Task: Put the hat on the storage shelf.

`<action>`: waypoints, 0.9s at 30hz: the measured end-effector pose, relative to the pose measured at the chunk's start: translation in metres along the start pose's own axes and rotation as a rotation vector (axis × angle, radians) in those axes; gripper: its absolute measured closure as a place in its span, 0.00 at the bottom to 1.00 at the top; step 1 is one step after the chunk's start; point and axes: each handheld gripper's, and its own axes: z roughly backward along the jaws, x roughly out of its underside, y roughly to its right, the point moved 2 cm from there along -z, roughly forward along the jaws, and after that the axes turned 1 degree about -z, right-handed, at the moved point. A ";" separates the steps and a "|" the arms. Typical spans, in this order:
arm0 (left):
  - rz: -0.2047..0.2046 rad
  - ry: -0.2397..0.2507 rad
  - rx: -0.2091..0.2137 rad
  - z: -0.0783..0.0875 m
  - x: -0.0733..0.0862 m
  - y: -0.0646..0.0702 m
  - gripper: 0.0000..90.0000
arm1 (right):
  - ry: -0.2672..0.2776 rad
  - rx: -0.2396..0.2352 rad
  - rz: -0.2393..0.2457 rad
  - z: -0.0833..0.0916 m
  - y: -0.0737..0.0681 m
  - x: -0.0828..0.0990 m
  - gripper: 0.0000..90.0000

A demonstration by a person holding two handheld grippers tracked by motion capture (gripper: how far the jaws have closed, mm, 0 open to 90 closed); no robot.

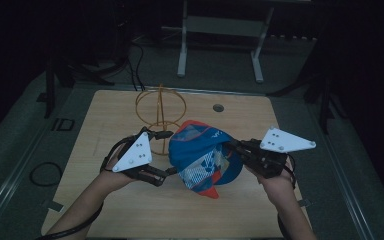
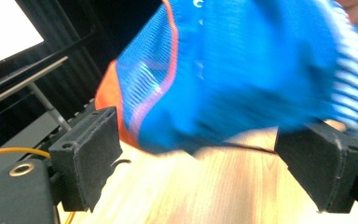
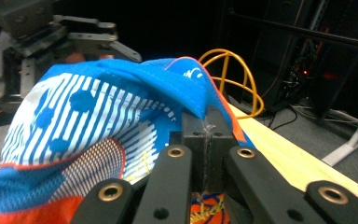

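Both forearms come in from the bottom of the high view, angled inward toward each other. The left hand grips the left tongs, which point toward the right; their jaws stand wide apart, pressing on nothing. The right hand holds the right tongs pointing toward the left, jaws clamped together on a fold of the blue and orange cap.

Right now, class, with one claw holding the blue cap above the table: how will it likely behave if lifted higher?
The blue cap looks floppy: its mesh folds and sags from the right claw, which is shut on it. It is probably light, hanging from one pinched edge. The open left claw grips nothing, so that side may droop.
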 end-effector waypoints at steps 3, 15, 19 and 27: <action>0.026 0.002 -0.012 0.005 0.005 -0.003 0.16 | 0.010 0.014 -0.012 0.004 0.004 -0.002 1.00; 0.143 0.000 -0.150 0.038 0.051 -0.015 0.12 | 0.037 0.037 -0.027 -0.002 0.019 -0.018 1.00; 0.227 0.006 -0.171 0.047 0.075 -0.016 0.06 | 0.049 0.042 -0.024 -0.014 0.026 -0.036 1.00; 0.369 -0.024 -0.249 0.061 0.135 -0.008 0.03 | 0.063 0.029 -0.028 -0.041 0.033 -0.059 1.00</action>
